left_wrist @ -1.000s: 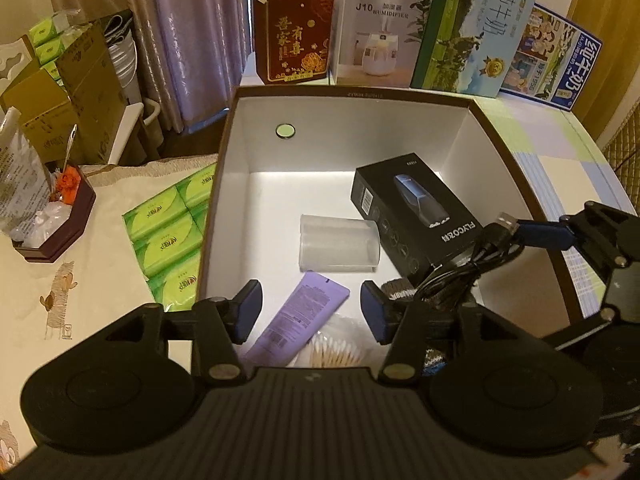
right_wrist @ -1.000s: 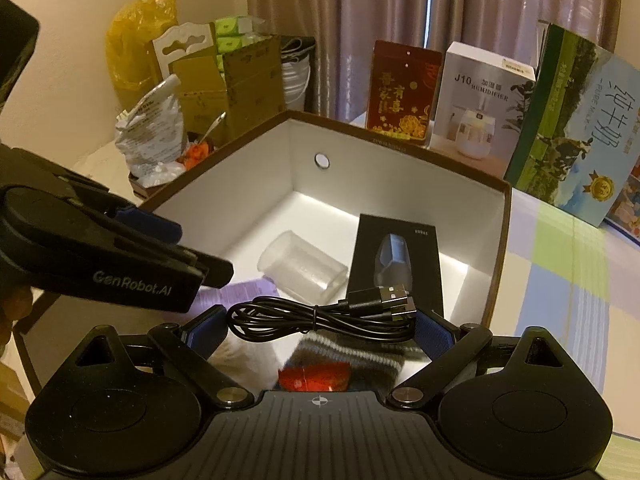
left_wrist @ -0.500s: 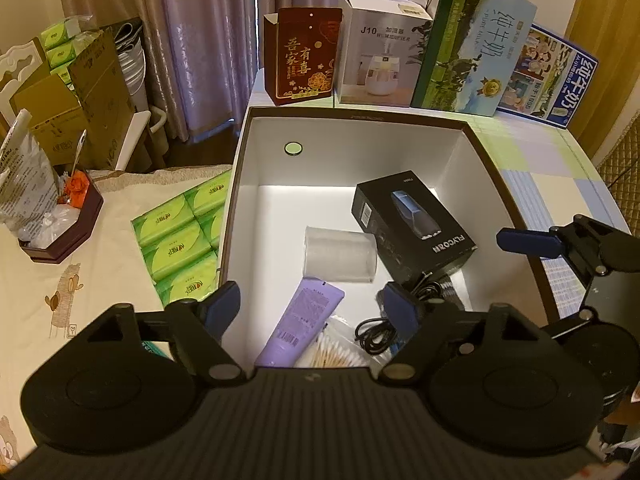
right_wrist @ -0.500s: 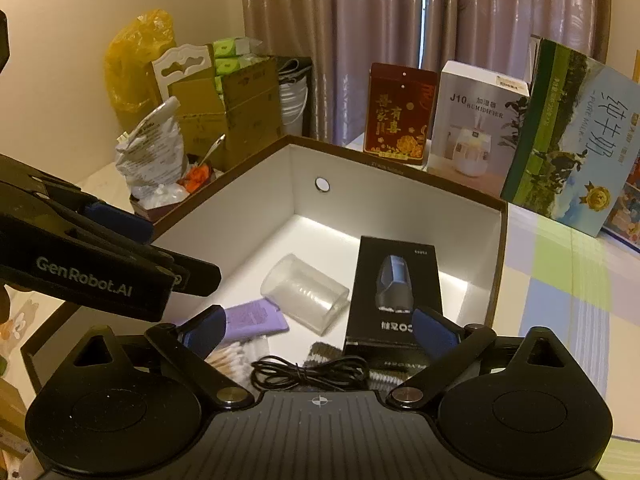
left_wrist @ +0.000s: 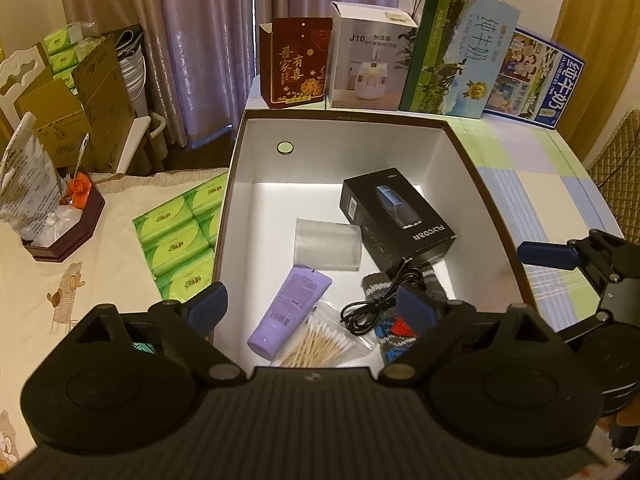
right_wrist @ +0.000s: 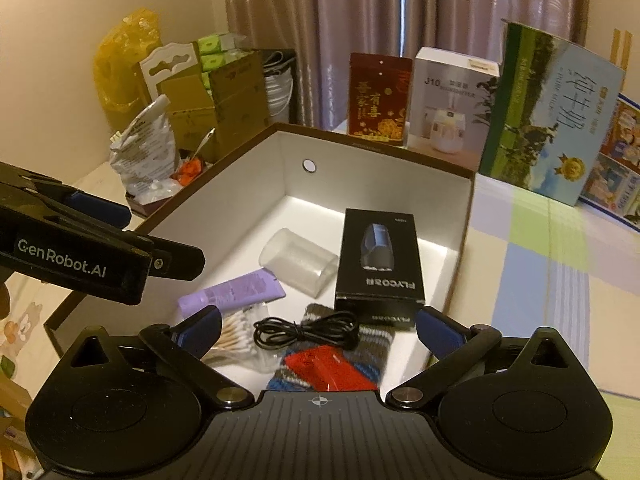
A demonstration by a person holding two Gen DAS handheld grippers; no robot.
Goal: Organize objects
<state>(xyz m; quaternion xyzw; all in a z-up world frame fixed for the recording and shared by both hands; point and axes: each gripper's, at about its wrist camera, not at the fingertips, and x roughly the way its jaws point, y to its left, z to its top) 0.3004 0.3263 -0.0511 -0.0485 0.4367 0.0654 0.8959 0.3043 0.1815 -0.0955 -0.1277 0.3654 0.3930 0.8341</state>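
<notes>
Both tools hang above the near end of the open storage box [left_wrist: 460, 148], and neither holds anything. The left tool [left_wrist: 310, 306] has just been spreading its jaws and nothing sits between them; the right tool [right_wrist: 318, 326] has also just opened further, to a wide spread, and is empty too. The coiled black USB cable [right_wrist: 304, 332] lies on the box floor directly below and just ahead of the right tool, draped over the striped sock [right_wrist: 372, 340], its coil stretched across the gap from one jaw to the other. From the left tool the cable [left_wrist: 376, 304] sits ahead and toward its right jaw, with the purple tube [left_wrist: 290, 310] nearer its centre line and the bag of cotton swabs [left_wrist: 320, 342] just below. With the cable already in the box, the next item probably lies outside it, perhaps the green tissue packs [left_wrist: 176, 240] ahead-left of the left tool, which is the nearer one to them.
</notes>
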